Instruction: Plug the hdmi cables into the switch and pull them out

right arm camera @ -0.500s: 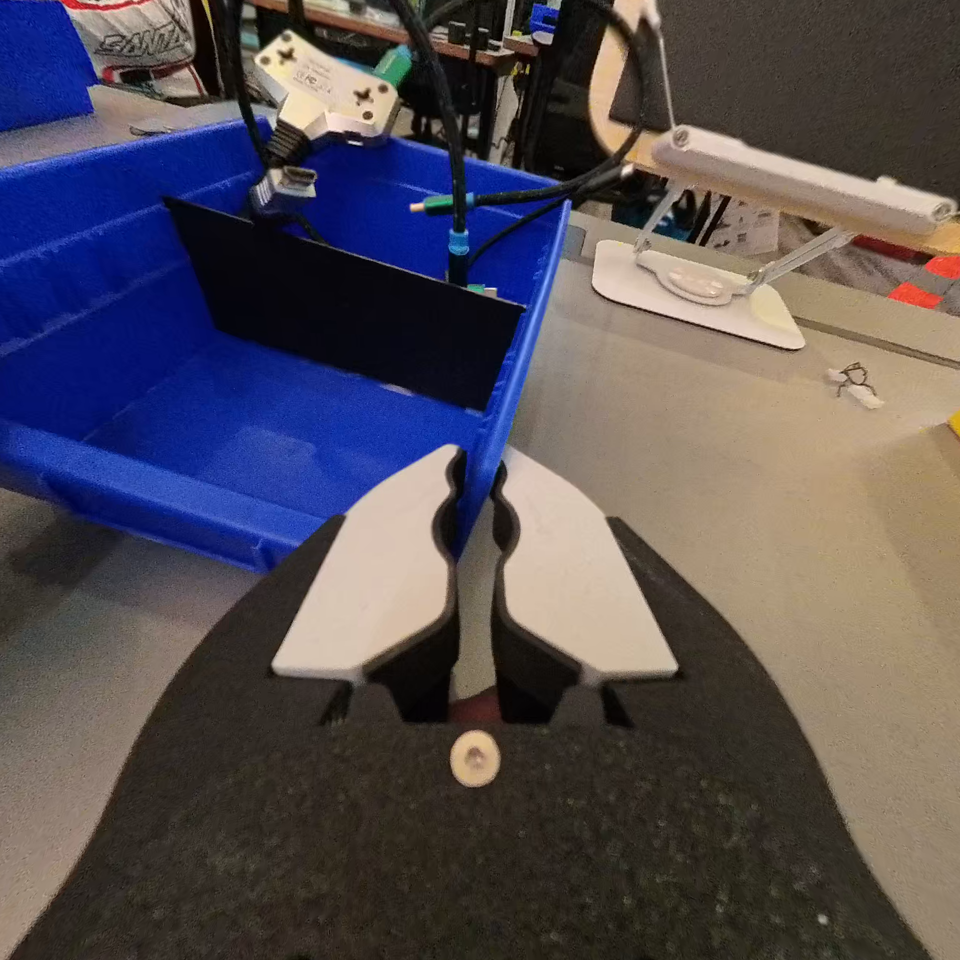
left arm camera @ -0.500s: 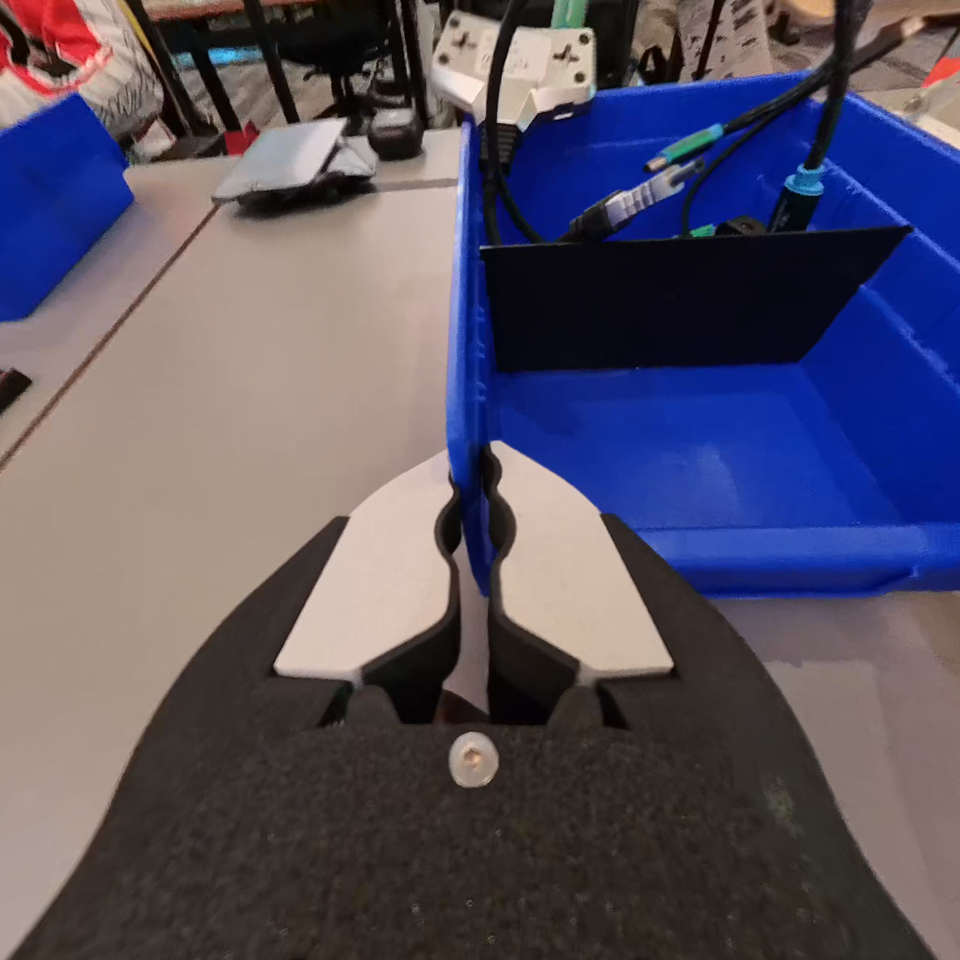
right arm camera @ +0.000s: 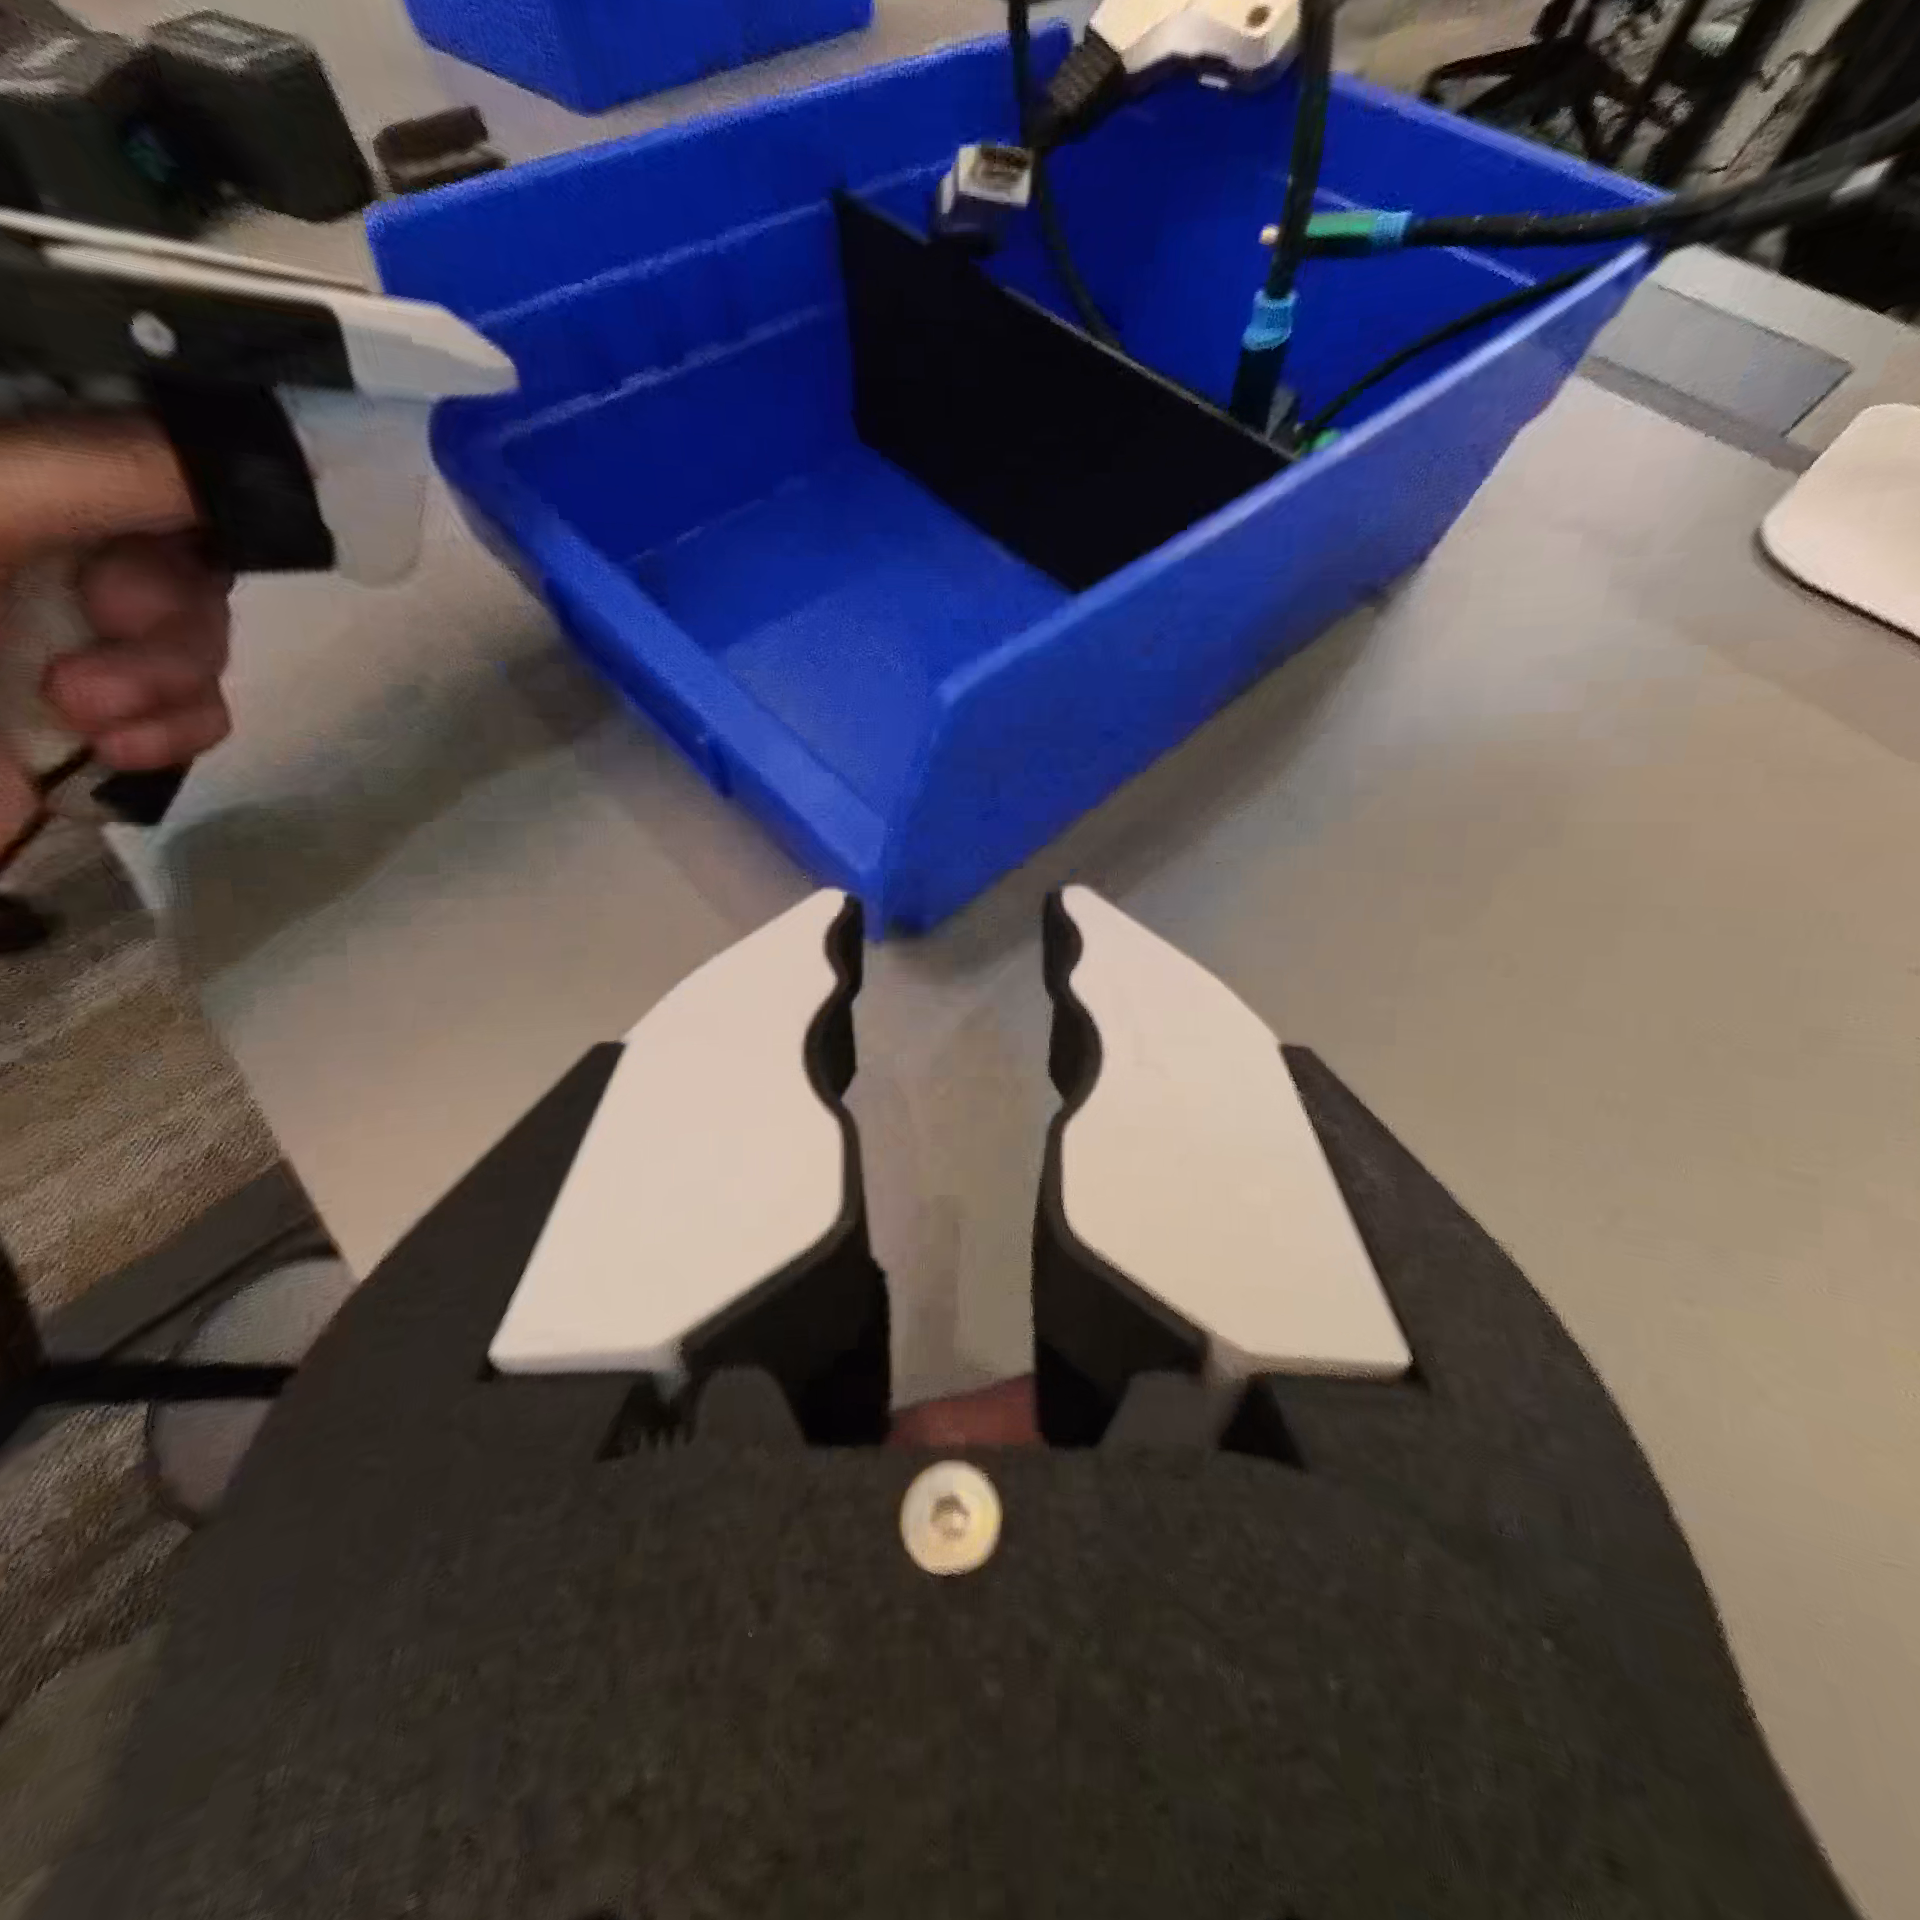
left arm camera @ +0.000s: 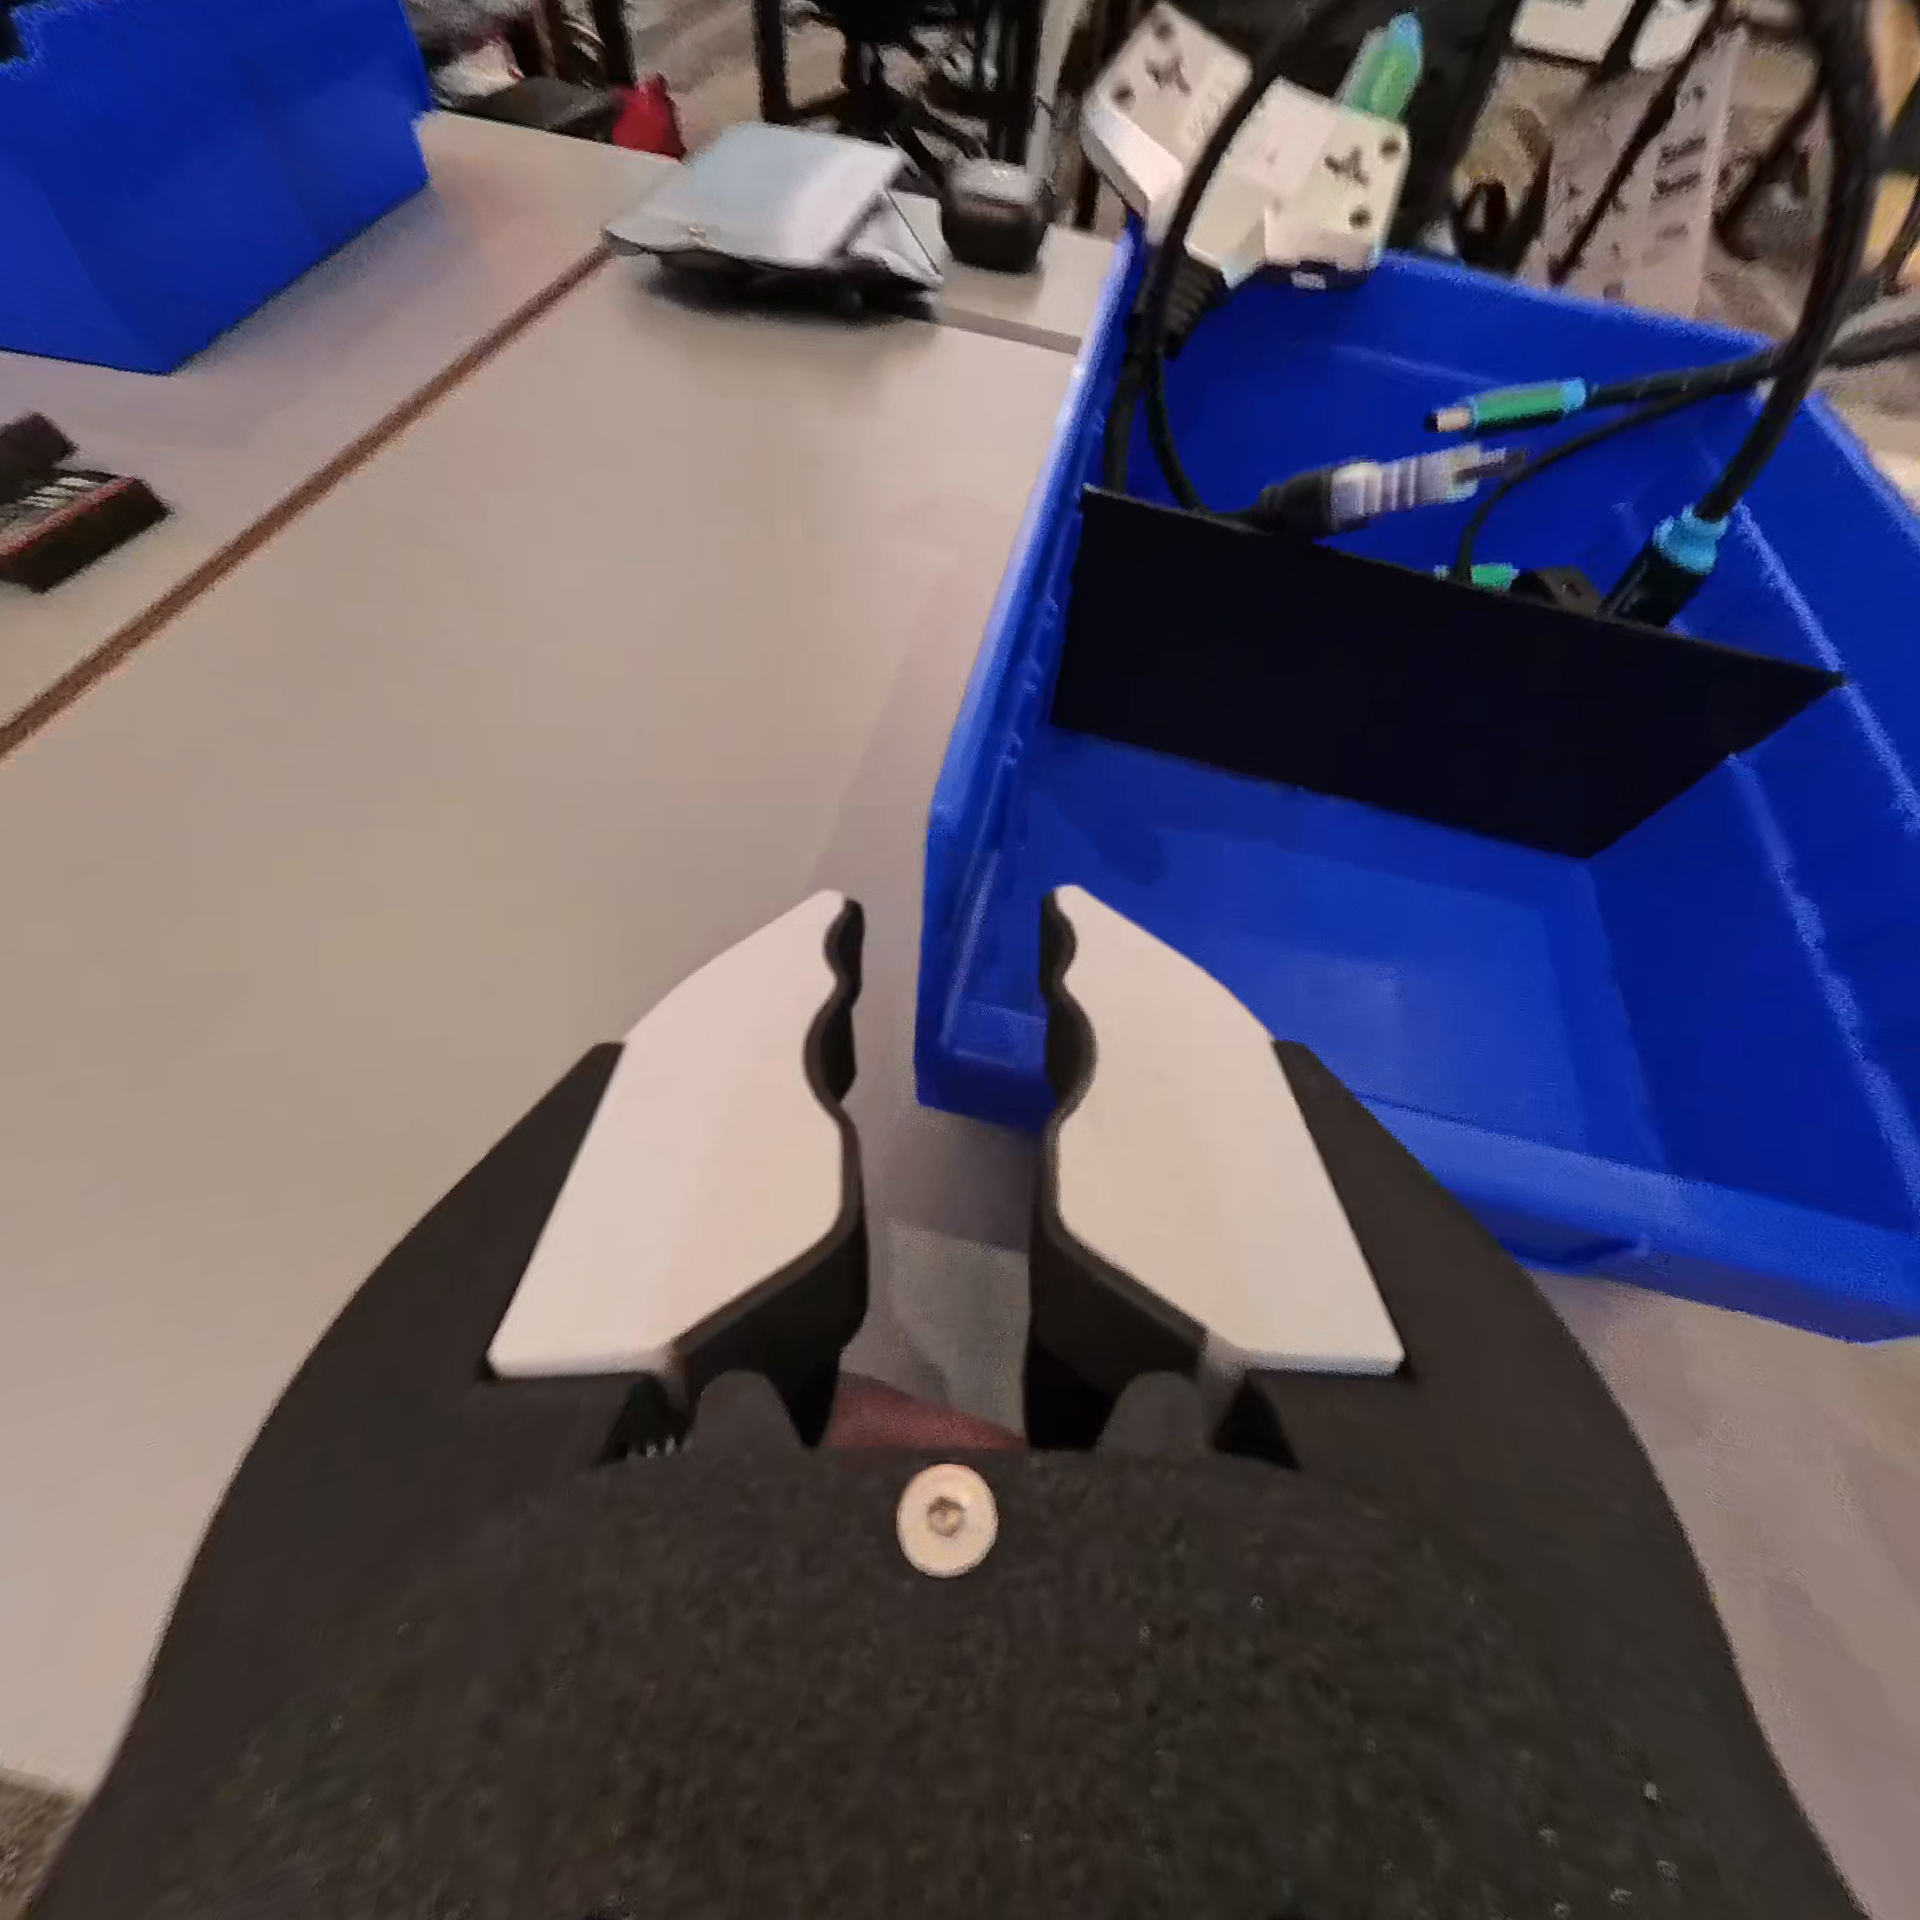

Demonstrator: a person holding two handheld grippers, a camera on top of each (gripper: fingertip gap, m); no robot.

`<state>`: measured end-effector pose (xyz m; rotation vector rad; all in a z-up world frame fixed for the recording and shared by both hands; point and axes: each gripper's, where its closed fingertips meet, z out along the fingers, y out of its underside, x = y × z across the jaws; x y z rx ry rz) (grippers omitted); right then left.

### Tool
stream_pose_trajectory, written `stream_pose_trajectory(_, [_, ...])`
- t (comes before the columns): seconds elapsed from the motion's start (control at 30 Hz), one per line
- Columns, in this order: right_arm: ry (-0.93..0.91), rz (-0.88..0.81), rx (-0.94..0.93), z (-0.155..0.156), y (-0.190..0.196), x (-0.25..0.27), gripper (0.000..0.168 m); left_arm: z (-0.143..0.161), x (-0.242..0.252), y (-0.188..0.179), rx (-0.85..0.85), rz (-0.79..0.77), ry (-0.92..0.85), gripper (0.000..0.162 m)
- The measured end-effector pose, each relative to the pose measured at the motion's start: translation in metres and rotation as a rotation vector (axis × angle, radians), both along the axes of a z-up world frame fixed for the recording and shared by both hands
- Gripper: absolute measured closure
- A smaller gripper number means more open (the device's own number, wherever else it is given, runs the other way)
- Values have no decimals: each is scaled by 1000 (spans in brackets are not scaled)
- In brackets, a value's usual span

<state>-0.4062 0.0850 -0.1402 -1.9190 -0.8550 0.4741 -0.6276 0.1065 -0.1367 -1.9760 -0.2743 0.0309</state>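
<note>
A blue bin (left arm camera: pixel 987 831) with a black divider (left arm camera: pixel 1403 707) stands on the grey table. A white switch (left arm camera: pixel 1247 177) hangs over its far rim on black cables. Behind the divider are a silver HDMI plug (left arm camera: pixel 1392 483), a green plug (left arm camera: pixel 1507 405) and a cyan-collared plug (left arm camera: pixel 1683 551). My left gripper (left arm camera: pixel 948 925) is open and empty at the bin's near left corner. My right gripper (right arm camera: pixel 951 914) is open and empty just before the bin's (right arm camera: pixel 1143 748) near right corner. The right wrist view also shows the switch (right arm camera: pixel 1184 31), the silver plug (right arm camera: pixel 982 182) and the left gripper (right arm camera: pixel 457 358).
Another blue bin (left arm camera: pixel 187 177), a grey folded stand (left arm camera: pixel 779 218) and a dark flat object (left arm camera: pixel 62 509) lie on the tables to the left. A white stand base (right arm camera: pixel 1860 520) is at the right. A hand (right arm camera: pixel 125 644) holds the left gripper; carpet shows beyond the table's near left edge. Across from one pair of fingers to the other is roughly 20 centimetres. To reach the silver HDMI plug (left arm camera: pixel 1392 483) in a straight line is about 12 centimetres for my left fingers, about 20 centimetres for my right. My left gripper is the nearer one to the white switch (left arm camera: pixel 1247 177): about 25 centimetres, against 35 centimetres.
Both grippers were shut on the bin's side walls; both have opened, let go and pulled back from the bin. Both views have swung and show the bin at an angle.
</note>
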Motion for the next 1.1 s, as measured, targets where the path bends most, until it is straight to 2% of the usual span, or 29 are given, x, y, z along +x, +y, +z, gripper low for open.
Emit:
stream_pose_trajectory(0.1, [17, 43, 22, 3, -10, 60, 132, 31, 8, -13, 85, 18, 12, 123])
stream_pose_trajectory(0.17, [42, -7, 76, 0, -10, 114, 132, 54, 19, -20, 136, 12, 81, 123])
stream_pose_trajectory(0.23, [103, -95, 116, -2, -13, 171, 136, 74, 45, -27, 206, -43, 139, 130])
stream_pose_trajectory(0.3, [148, -137, 36, -8, -21, 213, 135, 85, 87, -31, 280, -161, 166, 134])
stream_pose_trajectory(0.4, [154, -323, 13, -12, -11, 283, 135, 65, 169, -31, 229, -425, 137, 133])
stream_pose_trajectory(0.43, [154, -371, 14, -11, -6, 302, 135, 55, 185, -30, 197, -457, 162, 133])
stream_pose_trajectory(0.5, [169, -418, 33, -5, 2, 330, 135, 32, 189, -23, 122, -397, 286, 132])
stream_pose_trajectory(0.57, [173, -500, 54, -3, 12, 356, 135, 10, 195, -15, 58, -402, 393, 127])
stream_pose_trajectory(0.63, [175, -563, 84, 1, 20, 373, 135, -8, 205, -8, -9, -418, 379, 127])
stream_pose_trajectory(0.73, [150, -591, 97, -1, 26, 380, 135, -16, 213, 9, -58, -387, 321, 134])
stream_pose_trajectory(0.83, [137, -567, 67, -8, 29, 373, 135, -17, 210, 26, -67, -346, 312, 154])
stream_pose_trajectory(1.0, [136, -557, 59, -10, 31, 368, 135, -18, 216, 40, -76, -360, 280, 153])
stream_pose_trajectory(1.1, [142, -541, 56, -9, 28, 367, 135, -16, 215, 32, -80, -366, 260, 137])
